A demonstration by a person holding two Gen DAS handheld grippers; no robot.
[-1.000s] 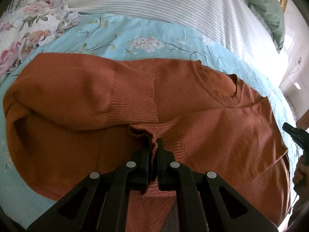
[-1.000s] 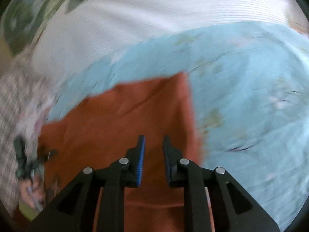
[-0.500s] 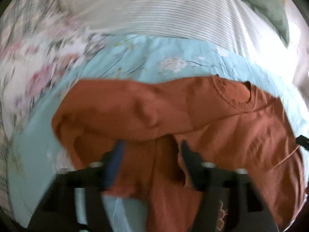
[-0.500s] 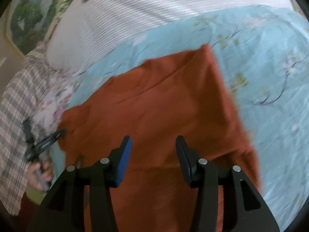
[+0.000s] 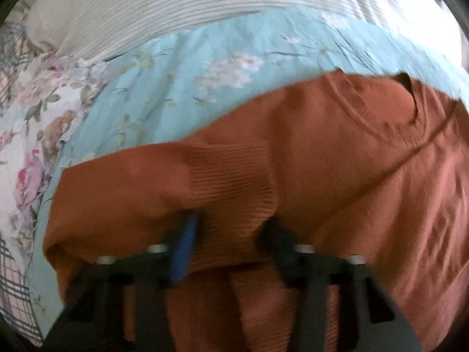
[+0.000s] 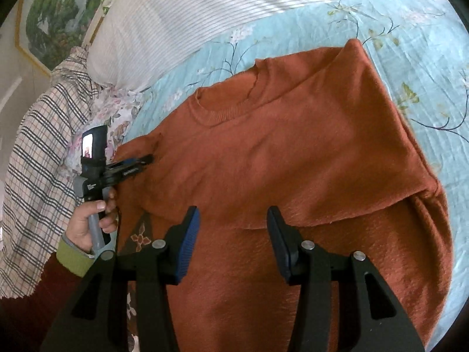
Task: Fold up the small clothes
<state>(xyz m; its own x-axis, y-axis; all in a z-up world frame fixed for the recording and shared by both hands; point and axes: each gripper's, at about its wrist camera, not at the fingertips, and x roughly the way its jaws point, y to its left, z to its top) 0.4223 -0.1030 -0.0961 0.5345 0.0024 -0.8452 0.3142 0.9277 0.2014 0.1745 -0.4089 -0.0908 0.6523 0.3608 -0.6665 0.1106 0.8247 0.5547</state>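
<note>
Since a second ago the left gripper (image 5: pixel 230 234) has been letting go of the ribbed cuff it was pinching, and its fingers (image 5: pixel 183 252) are now standing wide apart with nothing between them; the right gripper (image 6: pixel 233 231), narrow before, is likewise spreading its fingers (image 6: pixel 187 243) wide over the cloth. The rust-orange sweater (image 6: pixel 293 161) is lying flat on the bed, on the pale blue floral sheet (image 6: pixel 410 35), with its round neckline (image 6: pixel 225 102) sitting ahead of the right fingers and slightly to their left. In the left wrist view the folded-in sleeve (image 5: pixel 164 193) is lying across the body of the sweater just ahead of the fingers, its ribbed cuff (image 5: pixel 234 193) reaching right in between them (whether the fingers are touching the knit is hard to tell through the blur). From the right wrist view a folded edge of the sweater is running across just beyond the fingertips, and the far right corner of the garment is pointing away toward the sheet. To the left of the right fingers, the person's left hand (image 6: pixel 88 220) is gripping the handle of the left gripper at the sweater's left side. Beyond the sweater, past both sets of fingers, a white striped pillow (image 6: pixel 205 8) is lying on the bed, and a plaid cloth (image 6: pixel 38 146) is bunching up far to the left.
</note>
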